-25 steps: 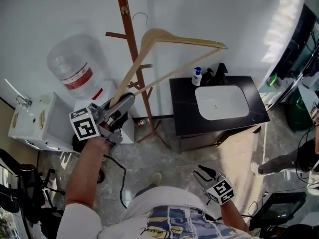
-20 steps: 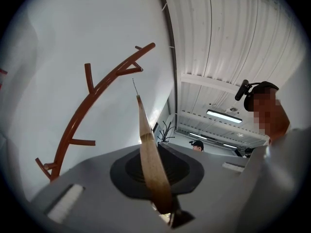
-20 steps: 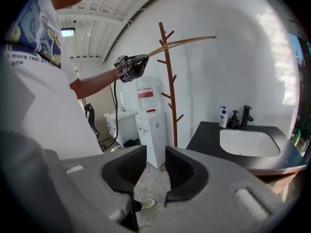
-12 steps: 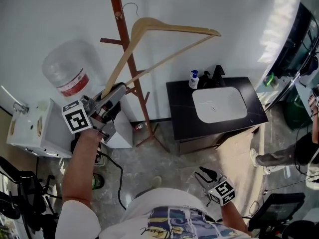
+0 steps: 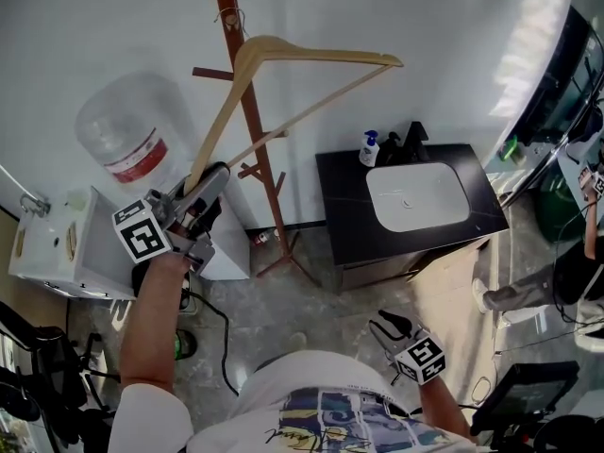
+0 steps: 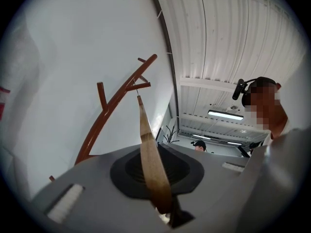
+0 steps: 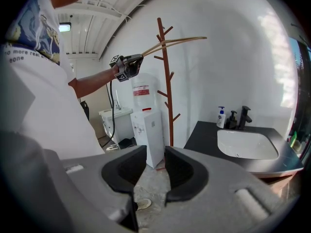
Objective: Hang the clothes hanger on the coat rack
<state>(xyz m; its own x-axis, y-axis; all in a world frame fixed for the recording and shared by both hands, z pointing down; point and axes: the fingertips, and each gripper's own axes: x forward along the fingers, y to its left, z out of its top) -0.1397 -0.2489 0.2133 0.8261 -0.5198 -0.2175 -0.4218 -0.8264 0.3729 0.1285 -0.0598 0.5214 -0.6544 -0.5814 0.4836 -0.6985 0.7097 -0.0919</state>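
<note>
So the coat rack (image 5: 250,121) stands against the wall, left of the sink table (image 5: 344,206). The clothes hanger (image 5: 316,57) is up in the air. One arm end is clamped in the left tool (image 5: 212,179), and its long side slants up from there toward the trunk. The right tool (image 5: 389,328) hangs low by the waist, jaws a little apart, empty, well away. Key bit: the wire hook (image 6: 137,90) sits just beside an upper peg, not over it yet imo.
</note>
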